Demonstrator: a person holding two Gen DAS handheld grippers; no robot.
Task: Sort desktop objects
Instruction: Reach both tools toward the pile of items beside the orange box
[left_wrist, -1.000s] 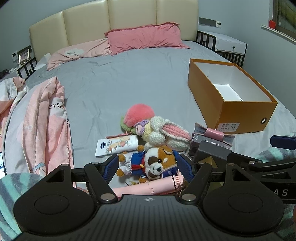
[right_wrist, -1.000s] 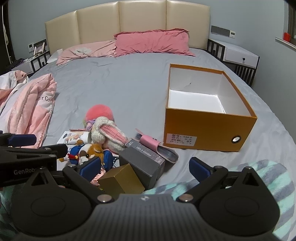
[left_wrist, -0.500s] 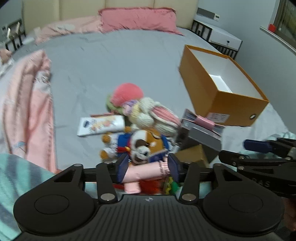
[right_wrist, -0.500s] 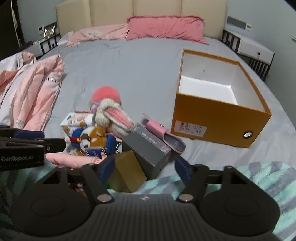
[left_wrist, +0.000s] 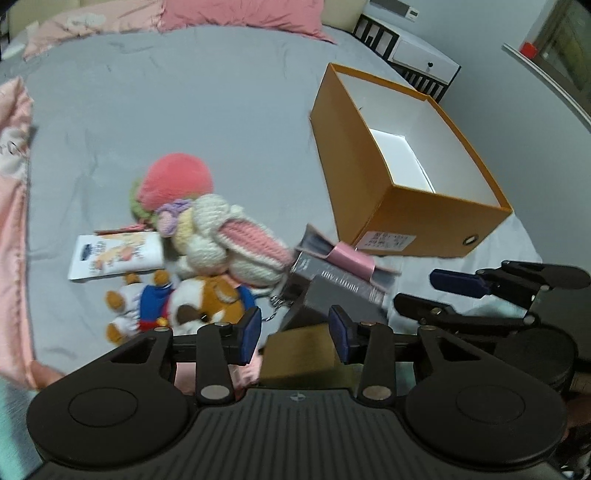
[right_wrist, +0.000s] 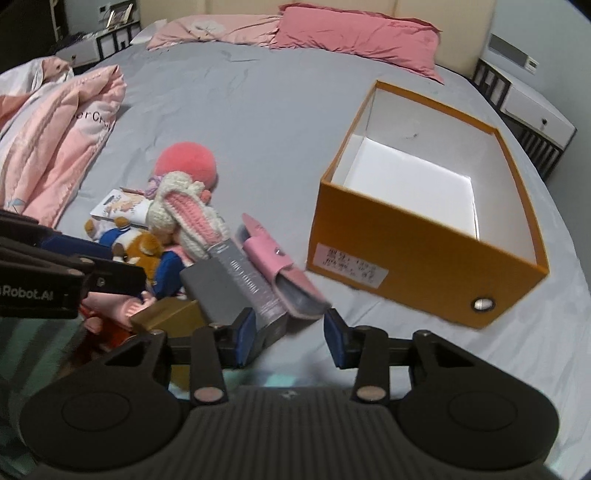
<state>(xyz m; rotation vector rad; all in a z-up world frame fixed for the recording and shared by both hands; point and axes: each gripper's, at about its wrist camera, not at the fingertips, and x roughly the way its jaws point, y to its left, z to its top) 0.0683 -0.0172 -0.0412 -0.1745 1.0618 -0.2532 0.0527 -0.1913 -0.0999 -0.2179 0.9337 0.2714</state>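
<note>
A pile of objects lies on the grey bed: a pink pompom (left_wrist: 176, 179), a crocheted bunny (left_wrist: 225, 236), a plush dog (left_wrist: 192, 302), a white tube (left_wrist: 114, 254), a grey box (left_wrist: 340, 291), a pink wallet (left_wrist: 351, 254) and a gold box (left_wrist: 299, 350). An open, empty orange box (left_wrist: 402, 162) stands to the right; it also shows in the right wrist view (right_wrist: 424, 225). My left gripper (left_wrist: 294, 334) is open, just above the gold box. My right gripper (right_wrist: 289, 338) is open over the grey box's (right_wrist: 236, 280) near end, beside the wallet (right_wrist: 273, 266).
A pink blanket (right_wrist: 62, 125) lies bunched at the left of the bed. Pink pillows (right_wrist: 354, 33) sit by the headboard. A white nightstand (right_wrist: 532, 107) stands beyond the orange box. A teal striped cloth (right_wrist: 273, 380) lies under the right gripper.
Both grippers have moved forward and down over the pile. The left one has shifted right, from the plush dog to the gold box. The right gripper's jaws have narrowed.
</note>
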